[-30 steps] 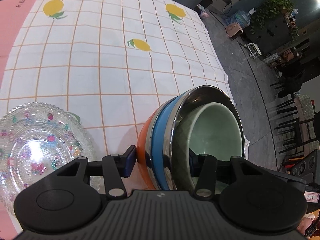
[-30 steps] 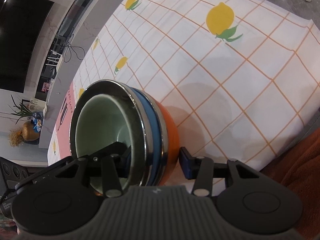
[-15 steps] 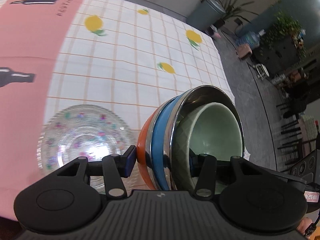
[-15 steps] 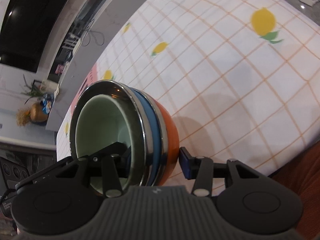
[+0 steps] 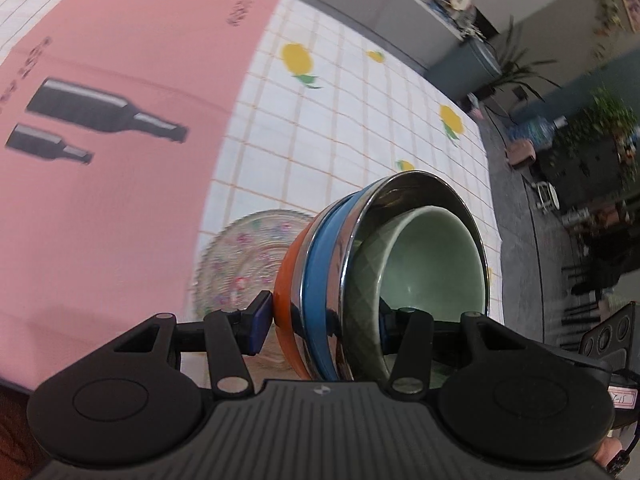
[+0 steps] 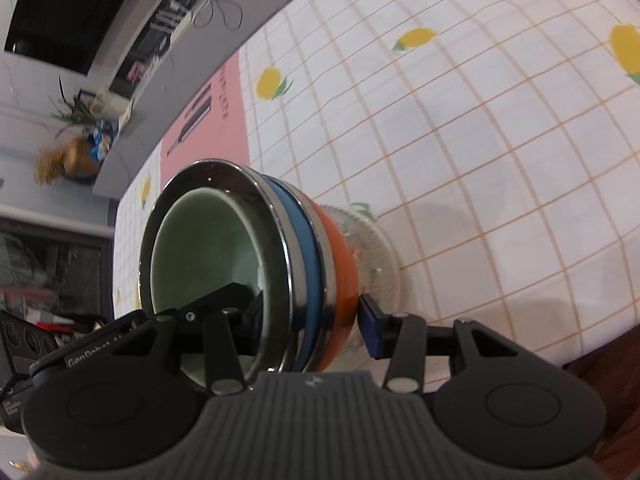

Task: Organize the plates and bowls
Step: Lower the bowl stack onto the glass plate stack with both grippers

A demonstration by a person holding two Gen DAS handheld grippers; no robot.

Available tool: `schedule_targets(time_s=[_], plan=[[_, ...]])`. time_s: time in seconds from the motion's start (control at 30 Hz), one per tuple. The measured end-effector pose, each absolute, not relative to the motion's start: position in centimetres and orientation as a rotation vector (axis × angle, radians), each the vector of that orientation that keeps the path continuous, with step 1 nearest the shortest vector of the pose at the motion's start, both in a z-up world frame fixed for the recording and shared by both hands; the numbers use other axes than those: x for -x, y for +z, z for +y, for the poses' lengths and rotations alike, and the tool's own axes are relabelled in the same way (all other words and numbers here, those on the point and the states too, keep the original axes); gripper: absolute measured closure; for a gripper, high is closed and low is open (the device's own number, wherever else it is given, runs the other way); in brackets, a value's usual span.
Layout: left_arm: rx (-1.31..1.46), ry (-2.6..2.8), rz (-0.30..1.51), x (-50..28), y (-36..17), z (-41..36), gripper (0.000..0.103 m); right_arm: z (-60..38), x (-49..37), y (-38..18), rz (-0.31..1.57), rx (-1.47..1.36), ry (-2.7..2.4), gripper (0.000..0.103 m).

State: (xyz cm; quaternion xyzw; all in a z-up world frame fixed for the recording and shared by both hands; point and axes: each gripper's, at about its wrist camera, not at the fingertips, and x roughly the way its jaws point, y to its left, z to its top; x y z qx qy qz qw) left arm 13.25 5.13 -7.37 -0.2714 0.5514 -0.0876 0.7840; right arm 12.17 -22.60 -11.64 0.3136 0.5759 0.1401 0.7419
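Observation:
A nested stack of bowls hangs tilted above the table: a pale green ceramic bowl (image 5: pixel 432 256) (image 6: pixel 200 248) sits inside a steel bowl (image 5: pixel 420 188), then a blue one (image 5: pixel 320 264) and an orange one (image 5: pixel 290 276) outermost. My left gripper (image 5: pixel 322 320) is shut on the stack's near rim, one finger on the orange wall and the other inside the green bowl. From the opposite side my right gripper (image 6: pixel 308 316) is shut on the same stack in the same way. A clear patterned glass plate (image 5: pixel 248 256) (image 6: pixel 380 256) lies on the cloth just behind the stack, partly hidden.
A white checked tablecloth with lemons (image 5: pixel 340 120) (image 6: pixel 480 120) covers the table, with a pink mat printed with bottles (image 5: pixel 120 80) on it. Past the table's right edge are the floor, potted plants and chairs (image 5: pixel 580 240). A grey counter (image 6: pixel 192 40) runs behind.
Both grippers have carried the bowl stack across the table and a little upward. The glass plate, earlier off to the side, now sits right behind the stack, and the pink mat has come into view.

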Motion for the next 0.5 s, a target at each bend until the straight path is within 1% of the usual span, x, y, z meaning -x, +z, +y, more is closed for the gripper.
schedule_targets(time_s=[0.3,0.5], plan=[[0.664,-0.145,1.209,-13.4,-9.6,7.0,0.048,-20.2,-13.4,-12.5,1.320,-0.618,0.315,0.058],[0.661,-0.137,1.218,-13.4,-10.2,6.9,0.048,-19.9,-13.9,-13.1,1.345,-0.604,0.314,0.058]])
